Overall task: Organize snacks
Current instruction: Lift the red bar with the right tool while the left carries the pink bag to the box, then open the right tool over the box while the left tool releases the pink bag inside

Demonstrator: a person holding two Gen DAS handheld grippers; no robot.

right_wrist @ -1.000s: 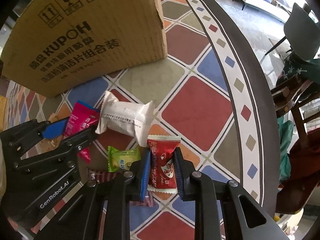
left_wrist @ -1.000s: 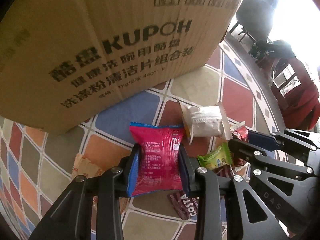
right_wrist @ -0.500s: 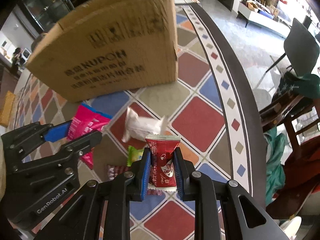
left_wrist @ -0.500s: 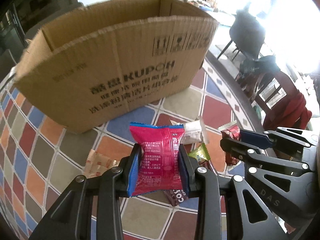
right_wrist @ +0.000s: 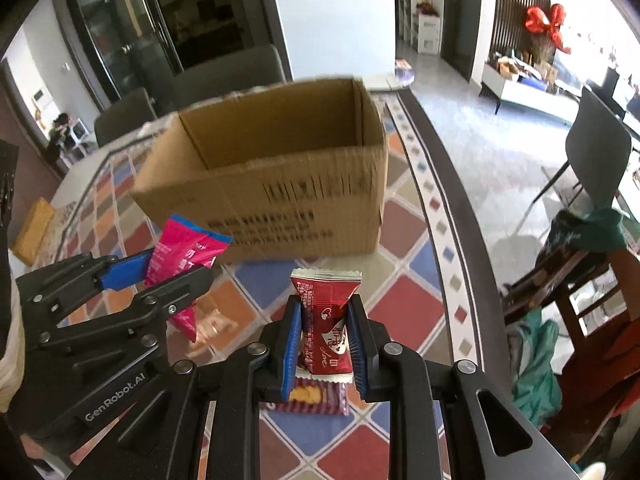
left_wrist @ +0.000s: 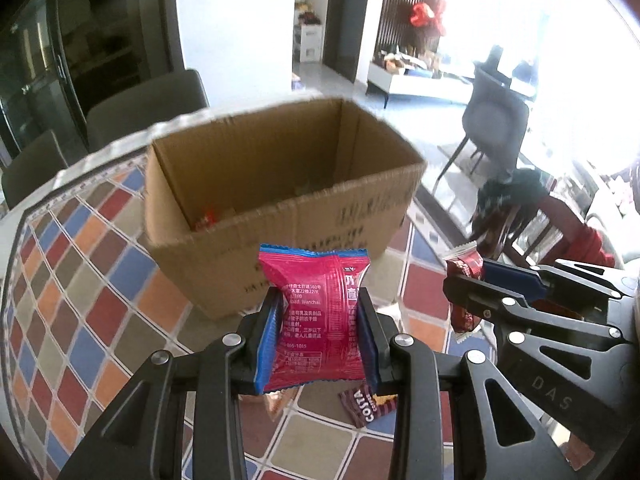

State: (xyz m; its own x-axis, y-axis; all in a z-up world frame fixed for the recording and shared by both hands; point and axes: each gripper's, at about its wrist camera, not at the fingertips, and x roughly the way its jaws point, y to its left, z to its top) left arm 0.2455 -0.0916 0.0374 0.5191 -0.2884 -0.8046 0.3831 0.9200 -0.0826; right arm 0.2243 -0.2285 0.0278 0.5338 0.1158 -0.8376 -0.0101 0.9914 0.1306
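My left gripper (left_wrist: 318,336) is shut on a pink snack packet (left_wrist: 316,316) and holds it in the air in front of an open cardboard box (left_wrist: 280,216). My right gripper (right_wrist: 324,344) is shut on a small red snack packet (right_wrist: 326,320), also lifted, to the right of the left one. The right gripper and its red packet (left_wrist: 464,288) show in the left wrist view. The left gripper and pink packet (right_wrist: 180,264) show in the right wrist view. The box (right_wrist: 272,184) holds some snacks at its bottom.
The table top (left_wrist: 80,280) is a colourful tile pattern. A brown Costa packet (left_wrist: 364,402), a pale orange packet (left_wrist: 276,400) and a striped biscuit packet (right_wrist: 316,398) lie on it below the grippers. Chairs (right_wrist: 592,148) stand around the table.
Both grippers have risen with their packets, from low over the table to above the box's rim. The box's open inside now shows.
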